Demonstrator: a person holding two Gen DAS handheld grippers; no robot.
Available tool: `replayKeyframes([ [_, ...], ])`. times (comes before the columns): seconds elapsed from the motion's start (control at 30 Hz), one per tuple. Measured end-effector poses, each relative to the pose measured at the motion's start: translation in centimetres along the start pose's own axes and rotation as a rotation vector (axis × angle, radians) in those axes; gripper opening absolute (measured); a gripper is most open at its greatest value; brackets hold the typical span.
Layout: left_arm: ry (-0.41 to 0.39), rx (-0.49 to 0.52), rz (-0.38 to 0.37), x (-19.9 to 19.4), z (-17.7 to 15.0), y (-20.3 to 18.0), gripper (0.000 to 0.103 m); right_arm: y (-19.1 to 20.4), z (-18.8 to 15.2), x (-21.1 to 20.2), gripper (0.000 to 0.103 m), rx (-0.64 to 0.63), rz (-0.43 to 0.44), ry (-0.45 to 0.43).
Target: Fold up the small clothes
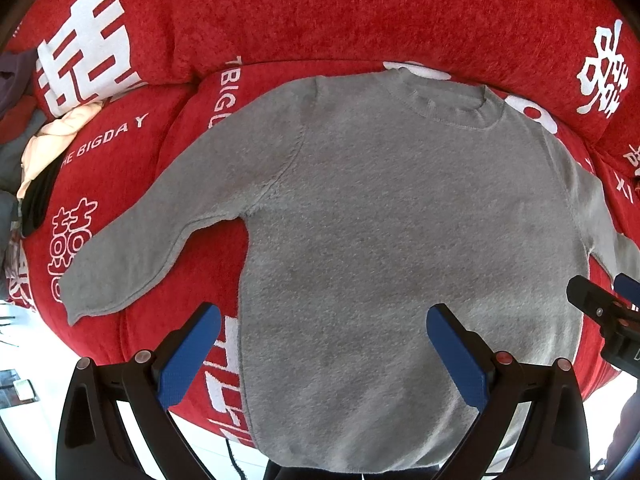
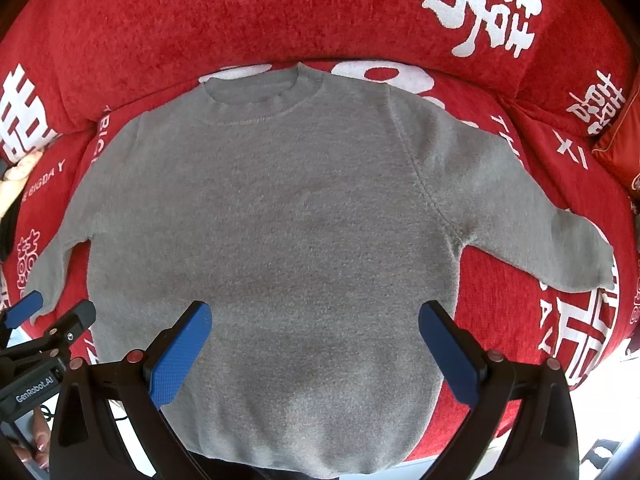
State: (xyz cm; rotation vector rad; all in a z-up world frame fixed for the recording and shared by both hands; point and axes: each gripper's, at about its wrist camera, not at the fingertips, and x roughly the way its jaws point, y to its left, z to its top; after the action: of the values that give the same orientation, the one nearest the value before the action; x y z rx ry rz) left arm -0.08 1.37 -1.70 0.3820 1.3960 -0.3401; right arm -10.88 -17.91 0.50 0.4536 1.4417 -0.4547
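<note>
Grey sweater [image 1: 400,220] lies flat, sleeves spread, on red sofa [image 1: 320,12]. Left gripper [image 1: 324,316] and right gripper [image 2: 316,312] hover wide open, empty.

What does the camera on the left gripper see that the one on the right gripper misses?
Only the left wrist view shows the whole left sleeve down to its cuff, and more of a pile of other clothes at the sofa's far left.

Only the right wrist view shows the right sleeve to its cuff, a red cushion at the far right, and a person's fingers on the other tool.

Both show the grey sweater lying flat, neck away from the cameras, on the red sofa cover with white lettering. The left gripper and right gripper both have their jaws open and empty.
</note>
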Motion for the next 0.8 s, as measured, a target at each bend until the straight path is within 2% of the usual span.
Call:
replayKeyframes([
  [0.8,-0.001,-0.015,-0.013,-0.1,-0.8,1.1,0.103,1.2,0.0,0.1,0.103,-0.034,-0.016,0.003],
])
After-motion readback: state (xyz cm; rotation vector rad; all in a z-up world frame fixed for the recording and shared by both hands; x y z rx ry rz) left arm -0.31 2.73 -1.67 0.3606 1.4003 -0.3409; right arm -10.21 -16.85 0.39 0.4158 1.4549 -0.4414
